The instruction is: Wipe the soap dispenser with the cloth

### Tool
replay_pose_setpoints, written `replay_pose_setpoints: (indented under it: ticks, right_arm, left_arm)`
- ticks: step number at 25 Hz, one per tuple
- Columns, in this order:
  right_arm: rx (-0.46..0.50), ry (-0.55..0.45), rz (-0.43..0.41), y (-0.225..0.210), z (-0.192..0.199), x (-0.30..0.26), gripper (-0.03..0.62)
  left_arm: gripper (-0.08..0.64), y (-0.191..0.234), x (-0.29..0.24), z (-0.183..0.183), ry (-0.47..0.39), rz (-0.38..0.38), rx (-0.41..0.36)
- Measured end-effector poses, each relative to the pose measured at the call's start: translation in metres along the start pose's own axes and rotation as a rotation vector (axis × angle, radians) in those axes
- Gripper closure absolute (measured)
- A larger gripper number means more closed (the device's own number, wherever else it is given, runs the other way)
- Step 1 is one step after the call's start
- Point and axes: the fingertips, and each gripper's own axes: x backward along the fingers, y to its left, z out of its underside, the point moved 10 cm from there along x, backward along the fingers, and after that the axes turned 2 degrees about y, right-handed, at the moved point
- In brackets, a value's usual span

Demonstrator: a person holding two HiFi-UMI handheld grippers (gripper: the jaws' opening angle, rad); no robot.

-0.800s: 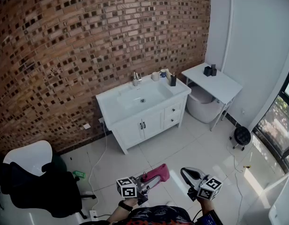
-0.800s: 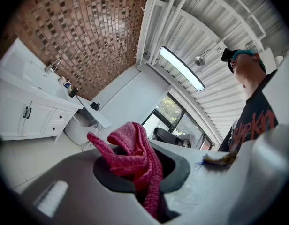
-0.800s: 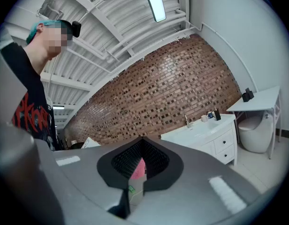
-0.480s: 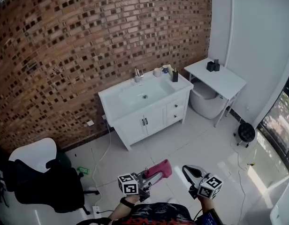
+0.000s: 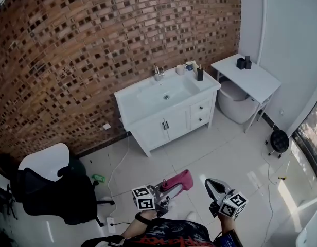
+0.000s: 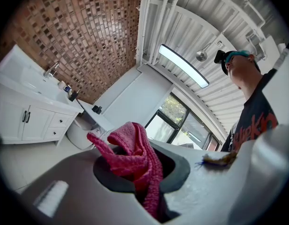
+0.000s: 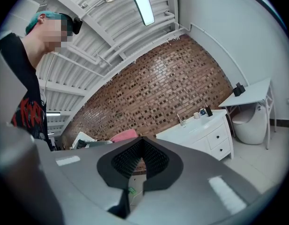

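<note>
So the left tool (image 5: 168, 190) is clamped on the pink cloth (image 6: 135, 156), which bunches up out of the jaws and flops forward past the tips. The right tool (image 5: 212, 185) just beside it has its jaws pinched together with nothing in them. Both point level across the room. The soap dispenser (image 5: 200, 74), a dark pump bottle, is way out ahead of both tools, well apart from them, sitting on the right end of the white desk (image 5: 148, 107) with the sink in it. A faucet (image 5: 158, 72) and a couple of small cups stand along the back edge near it. That desk is pushed up against a big brick wall (image 5: 97, 45) and has cabinet doors and drawers with dark handles. Right of it there's a smaller white desk (image 5: 256, 81) with two little black things on top and a round white tub (image 5: 235, 104) tucked under it. Between the tools and all that is glossy white tiled floor (image 5: 225, 148) with a cable (image 5: 120, 158) trailing across it. Off to the left of the left tool there's a black office chair (image 5: 60, 199), and far right a small black stool (image 5: 278, 140).
</note>
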Motion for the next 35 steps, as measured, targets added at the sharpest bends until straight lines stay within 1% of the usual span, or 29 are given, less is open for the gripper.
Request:
replay_pose_setpoints:
  ticks: [3, 5, 6, 8, 9, 11, 12, 14, 17, 21, 23, 26, 29, 30, 33, 35]
  right_arm:
    - [0.009, 0.048, 0.029, -0.014, 0.001, -0.013, 0.592]
    - [0.02, 0.056, 0.05, -0.025, -0.01, -0.027, 0.592]
    - [0.02, 0.051, 0.054, -0.031, -0.018, -0.038, 0.592]
    - [0.015, 0.034, 0.054, -0.04, -0.031, -0.066, 0.592]
    - [0.031, 0.039, 0.057, -0.044, -0.035, -0.082, 0.592]
    - [0.093, 0.056, 0.065, -0.048, -0.045, -0.114, 0.592]
    - [0.12, 0.058, 0.061, -0.046, -0.05, -0.129, 0.592]
    - [0.155, 0.068, 0.051, -0.041, -0.06, -0.153, 0.592]
    - [0.168, 0.108, 0.052, -0.045, -0.064, -0.177, 0.592]
    - [0.127, 0.148, 0.091, -0.068, -0.061, -0.194, 0.592]
    - [0.11, 0.157, 0.117, -0.085, -0.069, -0.199, 0.592]
    - [0.098, 0.139, 0.14, -0.126, -0.085, -0.211, 0.592]
    - [0.102, 0.115, 0.14, -0.176, -0.104, -0.232, 0.592]
    - [0.104, 0.105, 0.129, -0.189, -0.11, -0.239, 0.592]
    - [0.095, 0.064, 0.089, -0.227, -0.132, -0.252, 0.592]
    - [0.075, 0.045, 0.085, -0.253, -0.144, -0.252, 0.592]
  left_arm:
    - [0.503, 0.022, -0.001, -0.005, 0.019, 0.026, 0.024]
    - [0.503, 0.035, -0.012, -0.021, 0.04, 0.067, 0.012]
    - [0.503, 0.042, -0.017, -0.032, 0.056, 0.088, -0.014]
    - [0.505, 0.056, -0.021, -0.056, 0.109, 0.116, -0.104]
    - [0.505, 0.063, -0.02, -0.068, 0.138, 0.124, -0.159]
    - [0.505, 0.079, -0.017, -0.089, 0.188, 0.132, -0.252]
    - [0.505, 0.086, -0.016, -0.098, 0.209, 0.134, -0.283]
    - [0.506, 0.096, -0.015, -0.112, 0.232, 0.151, -0.312]
    - [0.506, 0.117, -0.017, -0.127, 0.216, 0.179, -0.307]
    - [0.506, 0.155, -0.015, -0.141, 0.159, 0.155, -0.239]
    - [0.508, 0.169, -0.022, -0.147, 0.15, 0.142, -0.228]
    - [0.509, 0.195, -0.046, -0.158, 0.166, 0.127, -0.27]
    - [0.509, 0.227, -0.076, -0.181, 0.146, 0.102, -0.304]
    - [0.509, 0.238, -0.086, -0.191, 0.128, 0.087, -0.297]
    - [0.509, 0.265, -0.12, -0.217, 0.054, 0.057, -0.23]
    - [0.511, 0.273, -0.145, -0.23, 0.042, 0.036, -0.228]
